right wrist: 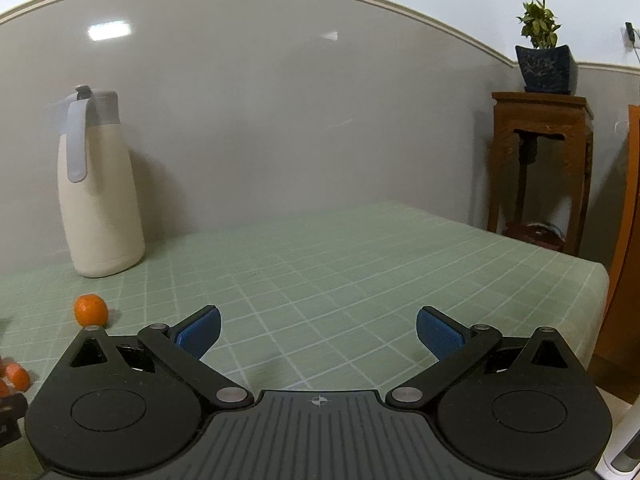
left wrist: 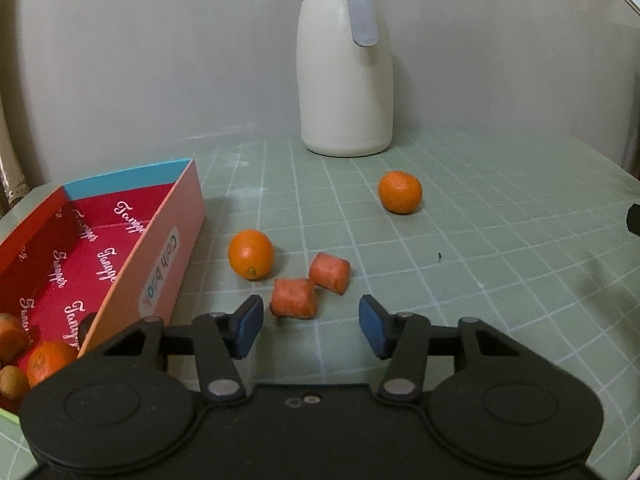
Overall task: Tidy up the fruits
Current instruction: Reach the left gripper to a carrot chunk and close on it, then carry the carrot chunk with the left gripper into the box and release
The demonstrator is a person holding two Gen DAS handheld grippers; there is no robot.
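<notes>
Two carrot chunks lie on the green checked tablecloth, the near one (left wrist: pixel 294 298) just beyond my left gripper (left wrist: pixel 311 326) and the far one (left wrist: pixel 330 272) behind it. The left gripper's blue pads stand apart with nothing between them, so it is open. A small orange (left wrist: pixel 251 254) rests next to the red box (left wrist: pixel 172 240), and another orange (left wrist: pixel 400 192) lies further back, also seen in the right wrist view (right wrist: pixel 91 310). Inside the box lie several fruits (left wrist: pixel 46 360). My right gripper (right wrist: pixel 318 334) hangs open over bare cloth, with a carrot chunk (right wrist: pixel 18 376) at the far left edge.
A cream thermos jug (left wrist: pixel 344 80) with a grey lid stands at the back by the wall, also in the right wrist view (right wrist: pixel 100 192). The table's right edge (right wrist: pixel 600 280) drops off towards a wooden stand (right wrist: pixel 540 168) with a potted plant (right wrist: pixel 544 60).
</notes>
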